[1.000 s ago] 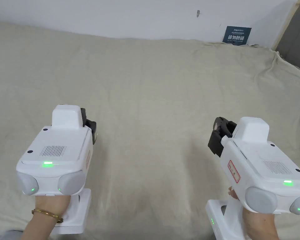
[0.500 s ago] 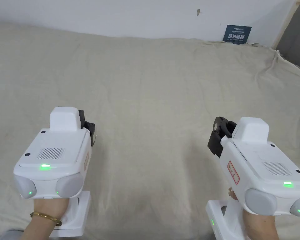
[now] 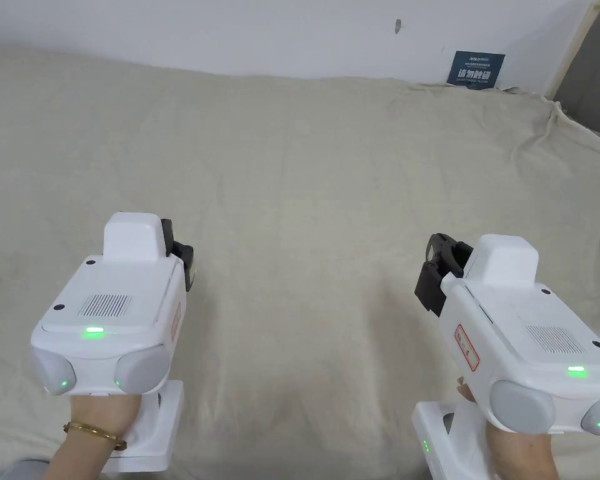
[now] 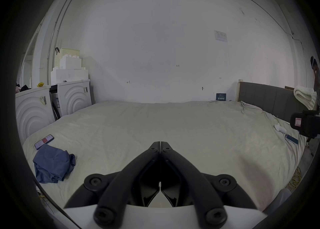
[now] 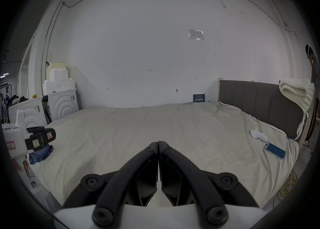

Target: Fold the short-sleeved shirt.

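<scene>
Both tongs, left (image 4: 160, 146) and right (image 5: 158, 141), are being held closed and empty while the crumpled blue shirt (image 4: 52, 164), lower left on the bed (image 4: 173, 129), is lying untouched, unfolded.

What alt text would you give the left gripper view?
The left gripper, jaws closed together and empty, points across a bed covered with a beige sheet. A crumpled blue shirt lies at the sheet's left edge beside a phone. White appliances stand beyond, and the right gripper shows at far right.
</scene>
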`<act>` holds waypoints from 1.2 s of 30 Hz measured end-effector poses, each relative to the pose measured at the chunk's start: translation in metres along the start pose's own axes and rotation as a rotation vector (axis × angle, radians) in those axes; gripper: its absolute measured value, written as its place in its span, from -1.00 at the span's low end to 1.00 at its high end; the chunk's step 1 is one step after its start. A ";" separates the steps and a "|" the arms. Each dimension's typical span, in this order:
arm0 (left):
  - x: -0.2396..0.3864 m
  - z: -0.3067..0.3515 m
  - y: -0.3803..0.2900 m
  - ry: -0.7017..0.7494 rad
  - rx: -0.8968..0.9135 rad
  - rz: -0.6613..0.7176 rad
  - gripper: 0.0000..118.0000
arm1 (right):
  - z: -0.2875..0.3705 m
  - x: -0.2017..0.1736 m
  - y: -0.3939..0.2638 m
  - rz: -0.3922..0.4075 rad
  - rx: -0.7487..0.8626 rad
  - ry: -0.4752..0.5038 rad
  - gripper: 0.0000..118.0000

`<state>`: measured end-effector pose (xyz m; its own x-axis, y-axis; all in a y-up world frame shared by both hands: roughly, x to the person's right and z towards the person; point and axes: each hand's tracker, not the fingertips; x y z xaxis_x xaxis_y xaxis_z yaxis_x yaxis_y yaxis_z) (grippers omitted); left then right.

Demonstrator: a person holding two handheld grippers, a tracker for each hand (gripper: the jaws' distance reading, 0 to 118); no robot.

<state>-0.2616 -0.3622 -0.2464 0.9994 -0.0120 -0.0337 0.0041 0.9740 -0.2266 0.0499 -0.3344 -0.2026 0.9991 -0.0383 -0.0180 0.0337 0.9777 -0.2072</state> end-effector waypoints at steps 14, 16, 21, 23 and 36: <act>0.002 0.001 -0.001 -0.005 0.000 -0.006 -1.00 | 0.001 0.000 -0.001 -0.001 0.004 0.002 -1.00; 0.002 0.001 0.000 -0.006 0.001 -0.003 -1.00 | 0.002 0.000 0.000 0.000 0.006 0.002 -1.00; 0.003 0.002 0.000 -0.007 0.002 -0.006 -1.00 | 0.004 -0.001 0.001 0.000 0.009 0.002 -1.00; 0.003 0.002 0.000 -0.009 0.002 -0.008 -1.00 | 0.004 -0.001 0.001 0.000 0.009 0.001 -1.00; 0.005 0.002 0.000 -0.008 -0.002 -0.014 -1.00 | 0.004 0.000 0.001 -0.006 0.011 -0.003 -1.00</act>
<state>-0.2565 -0.3620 -0.2444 0.9995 -0.0236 -0.0228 0.0178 0.9733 -0.2288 0.0504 -0.3321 -0.1986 0.9989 -0.0437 -0.0143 0.0400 0.9798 -0.1961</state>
